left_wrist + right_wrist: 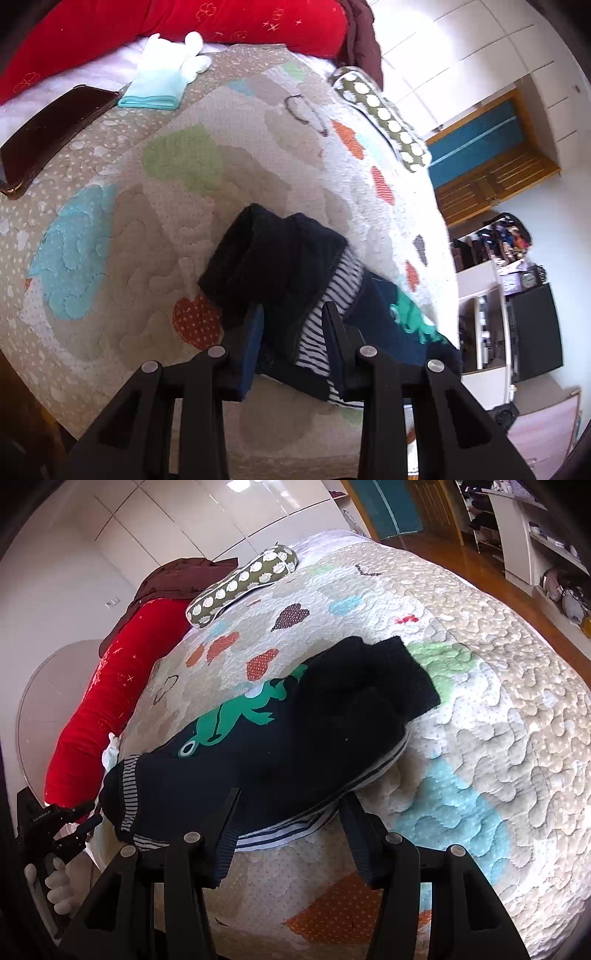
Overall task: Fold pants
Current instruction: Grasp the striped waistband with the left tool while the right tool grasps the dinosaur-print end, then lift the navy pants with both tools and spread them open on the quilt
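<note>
The dark navy pants, with a green frog print and a striped waistband, lie in a folded bundle on the quilted bed cover. My right gripper is open, its fingers either side of the striped edge. In the left wrist view the pants sit between my left gripper's fingers, which stand apart around the fabric near its striped lining. The left gripper also shows at the far left of the right wrist view, at the pants' end.
A folded light-blue cloth, a dark wallet, a red bolster and a green dotted pillow lie at the head of the bed. The bed edge drops to a wooden floor with shelves beyond.
</note>
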`<state>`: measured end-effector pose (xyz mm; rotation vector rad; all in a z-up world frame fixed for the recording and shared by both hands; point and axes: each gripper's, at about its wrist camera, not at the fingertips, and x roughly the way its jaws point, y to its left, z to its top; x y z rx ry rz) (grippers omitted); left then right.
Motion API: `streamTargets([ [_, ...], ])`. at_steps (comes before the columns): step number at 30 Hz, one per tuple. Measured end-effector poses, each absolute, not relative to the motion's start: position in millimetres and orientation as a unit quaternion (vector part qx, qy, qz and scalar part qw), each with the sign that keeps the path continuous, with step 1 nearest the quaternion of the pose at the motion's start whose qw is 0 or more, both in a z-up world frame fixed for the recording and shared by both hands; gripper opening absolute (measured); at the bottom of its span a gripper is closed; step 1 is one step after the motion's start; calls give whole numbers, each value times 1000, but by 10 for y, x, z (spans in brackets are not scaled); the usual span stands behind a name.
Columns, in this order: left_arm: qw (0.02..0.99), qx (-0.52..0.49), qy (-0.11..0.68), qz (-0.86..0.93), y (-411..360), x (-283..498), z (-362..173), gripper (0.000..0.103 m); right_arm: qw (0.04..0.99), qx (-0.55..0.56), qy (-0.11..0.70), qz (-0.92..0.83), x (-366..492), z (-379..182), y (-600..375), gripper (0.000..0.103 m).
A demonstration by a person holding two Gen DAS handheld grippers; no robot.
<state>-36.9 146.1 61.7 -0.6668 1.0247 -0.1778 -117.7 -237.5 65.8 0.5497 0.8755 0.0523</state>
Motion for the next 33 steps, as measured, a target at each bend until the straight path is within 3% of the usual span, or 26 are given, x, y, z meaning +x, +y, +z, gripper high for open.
streamTargets([
  [8, 811, -285, 504, -86, 1252, -239, 486, 30, 871, 249, 422, 28, -1123, 556, -2284, 58],
  [11, 833, -236, 493, -81, 1074, -235, 607, 11, 871, 249, 422, 28, -1101, 547, -2279, 58],
  [14, 835, -225, 496, -79, 1009, -197, 614, 11, 873, 242, 423, 30, -1106, 557, -2261, 58],
  [16, 823, -230, 515, -70, 999, -141, 520, 26, 873, 243, 422, 37, -1097, 564, -2249, 58],
  [17, 812, -236, 529, -69, 986, -115, 447, 43, 872, 246, 421, 42, -1089, 564, -2229, 60],
  [18, 805, -242, 536, -73, 973, -111, 401, 44, 871, 249, 421, 48, -1083, 568, -2221, 61],
  [19, 802, -243, 540, -85, 938, -116, 367, 42, 870, 253, 420, 55, -1077, 574, -2210, 61],
  [21, 808, -227, 535, -100, 862, -153, 404, 4, 865, 264, 420, 75, -1058, 587, -2174, 63],
  [23, 811, -234, 523, -118, 841, -187, 490, 4, 854, 285, 420, 117, -1033, 612, -2130, 64],
  [27, 825, -244, 492, -136, 834, -246, 771, 4, 780, 378, 424, 263, -892, 585, -1924, 75],
  [33, 835, -254, 463, -156, 846, -342, 1082, 4, 695, 404, 474, 360, -630, 406, -1317, 75],
])
